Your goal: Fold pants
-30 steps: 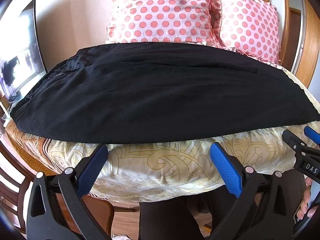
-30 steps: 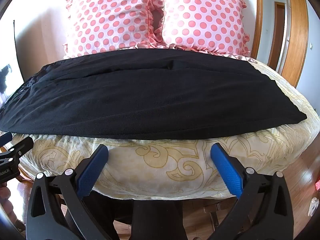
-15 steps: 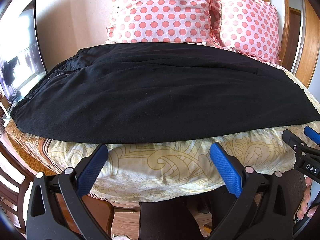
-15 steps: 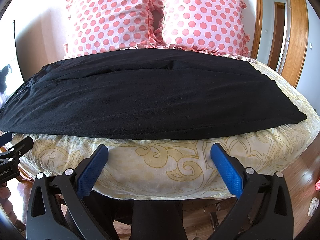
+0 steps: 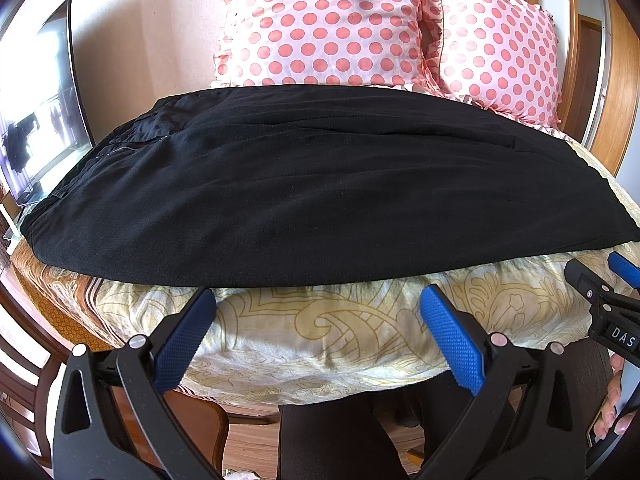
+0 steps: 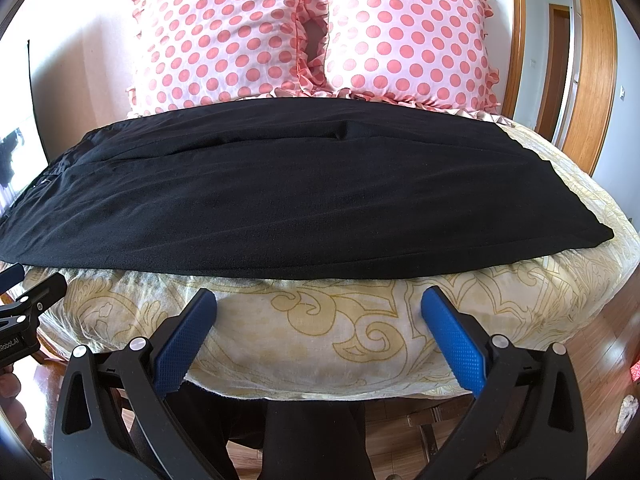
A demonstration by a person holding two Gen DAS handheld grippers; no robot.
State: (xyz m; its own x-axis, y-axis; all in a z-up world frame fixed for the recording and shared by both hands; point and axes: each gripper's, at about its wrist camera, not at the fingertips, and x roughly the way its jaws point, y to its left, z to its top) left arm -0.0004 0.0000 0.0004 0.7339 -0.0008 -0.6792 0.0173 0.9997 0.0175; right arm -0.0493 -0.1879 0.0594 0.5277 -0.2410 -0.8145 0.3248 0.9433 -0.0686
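Note:
Black pants (image 5: 320, 192) lie flat across a cream patterned bedspread (image 5: 320, 328), waistband at the left, leg ends at the right; they also show in the right wrist view (image 6: 304, 200). My left gripper (image 5: 318, 312) is open and empty, just short of the pants' near edge. My right gripper (image 6: 319, 312) is open and empty, also just short of that edge. The right gripper shows at the right edge of the left wrist view (image 5: 612, 292); the left gripper shows at the left edge of the right wrist view (image 6: 28, 300).
Two pink polka-dot pillows (image 6: 224, 36) (image 6: 408, 36) stand behind the pants. A screen (image 5: 36, 100) stands at the left. A wooden door frame (image 6: 592, 80) is at the right. A wooden chair (image 5: 24, 380) and wooden floor (image 6: 600, 380) lie below the bed edge.

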